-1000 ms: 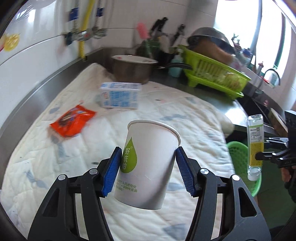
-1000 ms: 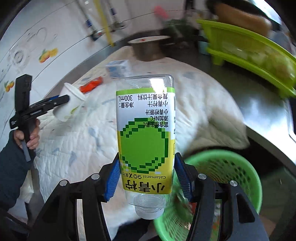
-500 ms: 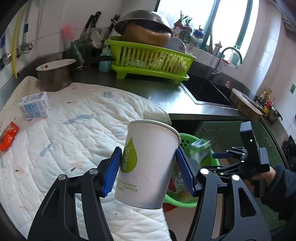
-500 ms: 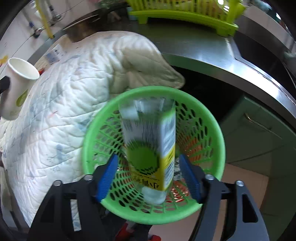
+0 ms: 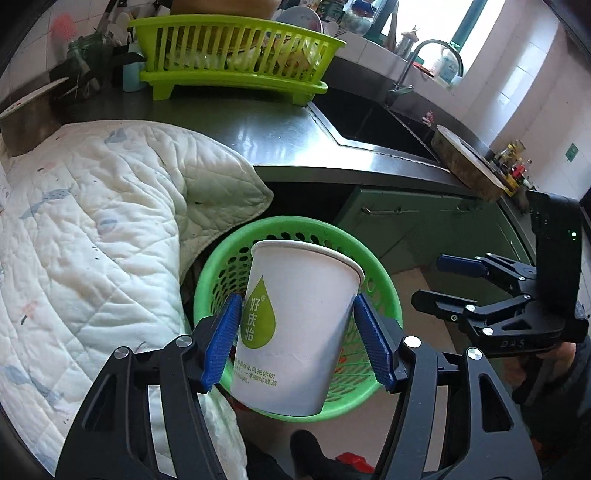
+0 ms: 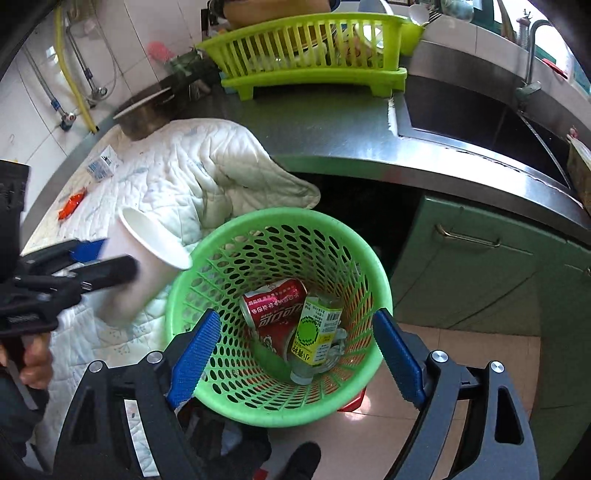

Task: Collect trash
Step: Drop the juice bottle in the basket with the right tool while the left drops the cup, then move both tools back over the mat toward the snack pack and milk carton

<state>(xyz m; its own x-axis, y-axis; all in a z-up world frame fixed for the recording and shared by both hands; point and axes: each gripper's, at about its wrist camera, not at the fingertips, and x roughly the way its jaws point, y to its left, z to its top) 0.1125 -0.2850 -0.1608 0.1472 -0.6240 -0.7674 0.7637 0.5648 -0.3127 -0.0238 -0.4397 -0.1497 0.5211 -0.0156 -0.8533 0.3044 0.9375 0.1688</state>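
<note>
A long shiny metal counter (image 6: 332, 125) runs along a white tiled wall (image 6: 33, 92), with a dark sink (image 6: 472, 110) on the right. Green cupboard doors (image 6: 480, 266) sit under it, above a pale tiled floor (image 6: 369, 435). Bright daylight comes through the far window (image 5: 480, 33).

White paper cup (image 5: 295, 325) with green droplet logo, green perforated basket (image 6: 280, 236), red can (image 6: 273, 304)

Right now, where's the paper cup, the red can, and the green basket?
paper cup (image 5: 295, 325), left wrist view, on its white side wall beside the green drop logo.
red can (image 6: 275, 304), right wrist view, on its printed side.
green basket (image 6: 295, 218), right wrist view, on its far rim.
</note>
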